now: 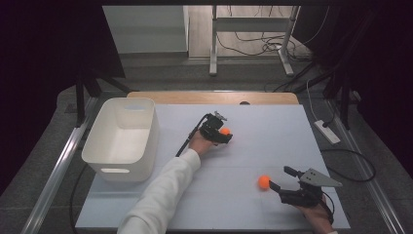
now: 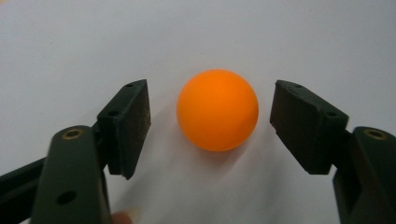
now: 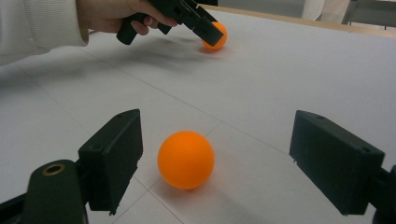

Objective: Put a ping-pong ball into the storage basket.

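Left gripper view: left gripper (image 2: 210,123) part-open around ball (image 2: 217,110) at centre frame, pads clear, no grip.

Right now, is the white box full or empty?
Empty. The high view shows the white box with only its bare white inside; both orange balls are on the table.

1. High view: from above the near side of the table (image 1: 272,131), looking forward and down, taking in the white bin (image 1: 122,139), both hands and the floor beyond.
2. Left gripper view: close over the tabletop, looking along the left gripper (image 2: 210,126) at the far orange ball (image 2: 217,110) between its jaws.
3. Right gripper view: low and close, looking along the right gripper (image 3: 215,158) past the near orange ball (image 3: 186,159).
4. Shared: the right gripper view also catches the left gripper and far ball, as does the high view.
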`<state>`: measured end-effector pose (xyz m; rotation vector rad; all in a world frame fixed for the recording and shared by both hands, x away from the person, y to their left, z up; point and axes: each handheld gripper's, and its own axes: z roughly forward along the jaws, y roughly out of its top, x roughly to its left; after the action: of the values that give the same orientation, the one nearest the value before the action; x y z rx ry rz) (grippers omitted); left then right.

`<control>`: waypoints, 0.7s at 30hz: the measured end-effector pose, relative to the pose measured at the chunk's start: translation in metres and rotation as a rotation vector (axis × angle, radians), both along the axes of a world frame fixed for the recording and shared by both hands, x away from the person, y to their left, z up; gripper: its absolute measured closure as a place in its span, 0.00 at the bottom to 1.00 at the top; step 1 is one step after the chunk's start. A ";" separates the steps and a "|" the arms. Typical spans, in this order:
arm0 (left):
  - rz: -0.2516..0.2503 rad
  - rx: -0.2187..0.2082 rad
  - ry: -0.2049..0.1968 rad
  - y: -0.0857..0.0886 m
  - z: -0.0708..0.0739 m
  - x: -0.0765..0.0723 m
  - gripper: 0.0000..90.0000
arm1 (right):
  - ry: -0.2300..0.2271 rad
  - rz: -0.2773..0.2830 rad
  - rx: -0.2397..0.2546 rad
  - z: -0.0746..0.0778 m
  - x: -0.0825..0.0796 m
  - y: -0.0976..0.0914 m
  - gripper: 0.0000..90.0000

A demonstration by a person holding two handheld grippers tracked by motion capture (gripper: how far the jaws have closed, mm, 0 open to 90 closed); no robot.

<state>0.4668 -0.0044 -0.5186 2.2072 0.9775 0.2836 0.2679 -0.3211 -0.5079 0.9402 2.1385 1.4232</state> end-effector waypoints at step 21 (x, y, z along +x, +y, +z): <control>-0.018 0.009 -0.011 0.007 0.011 -0.004 0.56 | 0.001 -0.004 0.004 0.000 0.000 -0.001 0.20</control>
<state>0.4626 0.0031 -0.5080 2.2190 0.9522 0.2919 0.2676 -0.3218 -0.5076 0.9457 2.1344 1.4256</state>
